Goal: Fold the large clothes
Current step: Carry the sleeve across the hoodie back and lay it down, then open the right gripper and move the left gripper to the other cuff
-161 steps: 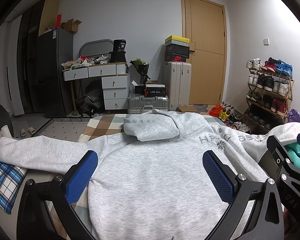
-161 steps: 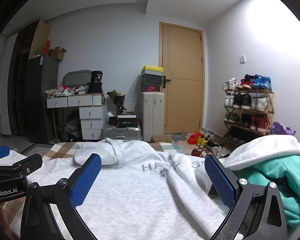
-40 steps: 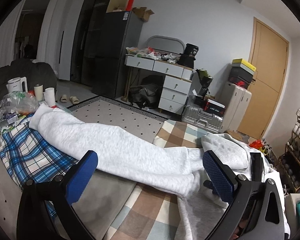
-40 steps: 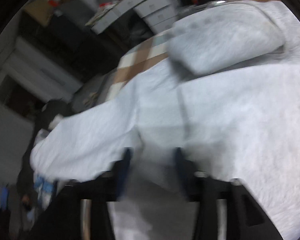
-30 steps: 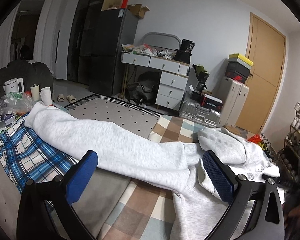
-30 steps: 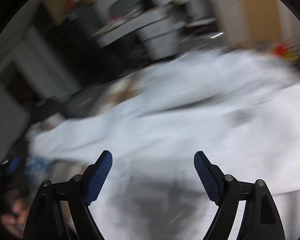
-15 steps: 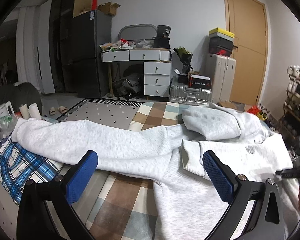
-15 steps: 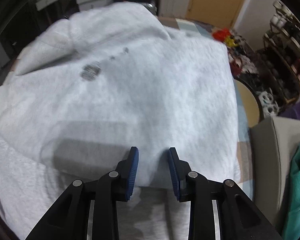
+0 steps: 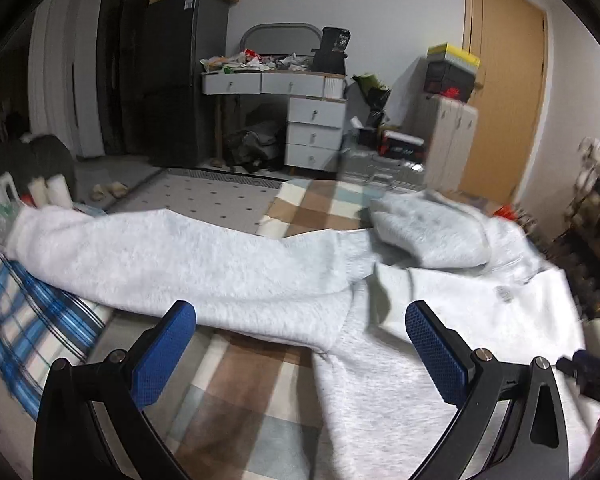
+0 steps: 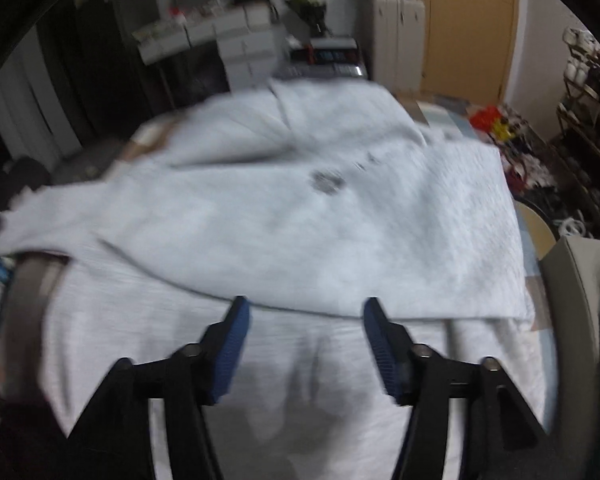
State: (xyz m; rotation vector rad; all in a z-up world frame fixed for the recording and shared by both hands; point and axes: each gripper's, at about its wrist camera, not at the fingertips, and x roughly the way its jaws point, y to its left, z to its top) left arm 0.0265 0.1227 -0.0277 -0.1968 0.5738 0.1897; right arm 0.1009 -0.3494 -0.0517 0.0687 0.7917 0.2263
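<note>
Your left gripper [image 9: 300,344] stands wide open and holds nothing; the grey hoodie's sleeve [image 9: 188,256] stretches off to its left, over a blue plaid cloth [image 9: 32,332], with the hood [image 9: 428,232] ahead to its right. Your right gripper [image 10: 304,340] is opening, its blue pads clear of the hoodie [image 10: 300,220], whose folded-over edge lies just beyond its fingertips.
</note>
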